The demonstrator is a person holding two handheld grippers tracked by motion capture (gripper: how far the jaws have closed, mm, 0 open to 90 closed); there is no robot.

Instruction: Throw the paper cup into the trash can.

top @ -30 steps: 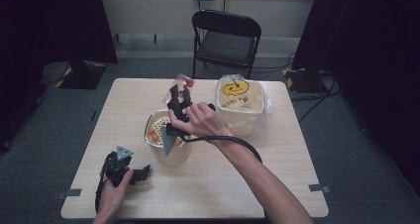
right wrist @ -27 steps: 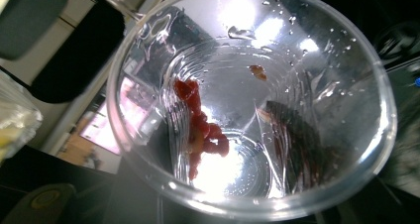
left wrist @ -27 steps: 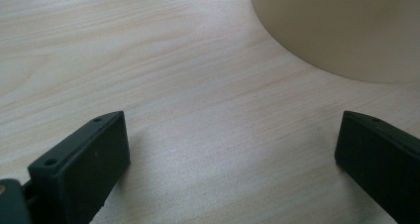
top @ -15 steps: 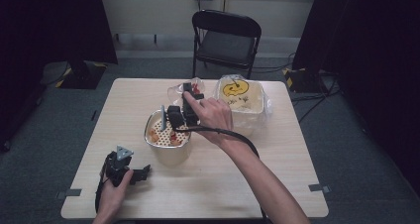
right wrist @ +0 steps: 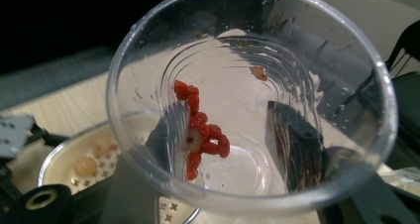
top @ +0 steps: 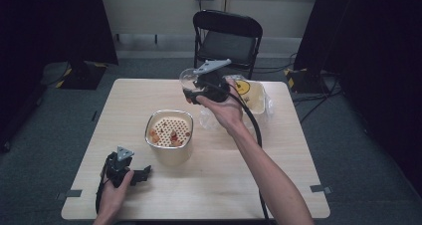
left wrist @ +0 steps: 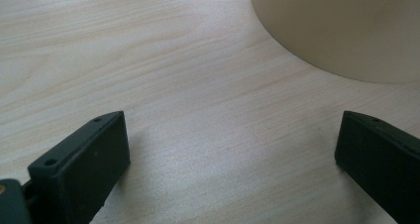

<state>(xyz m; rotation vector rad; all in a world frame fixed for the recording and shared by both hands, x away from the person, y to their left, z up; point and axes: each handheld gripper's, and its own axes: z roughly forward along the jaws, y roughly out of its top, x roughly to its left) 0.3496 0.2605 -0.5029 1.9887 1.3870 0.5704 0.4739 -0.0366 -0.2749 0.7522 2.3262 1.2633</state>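
My right gripper (top: 197,89) is shut on a clear plastic cup (top: 188,79), held in the air over the back of the table, beyond the cream container (top: 169,146). In the right gripper view the cup (right wrist: 317,75) lies on its side with its mouth toward the camera. A few red pieces (right wrist: 200,135) cling to its inside wall, and both jaws press on its outside. The container holds a perforated insert (top: 171,128) with orange and red bits on it. My left gripper (top: 141,174) rests on the table, open and holding nothing, with the container's wall (left wrist: 341,30) just ahead of it.
A clear bag with a yellow smiley face (top: 250,96) lies at the back right of the wooden table (top: 278,175). A black folding chair (top: 226,36) stands behind the table. A person's right forearm (top: 263,170) crosses the table's right half.
The right gripper has carried the cup up and away from the container's mouth toward the back right, turning it. The left gripper has stayed where it was.
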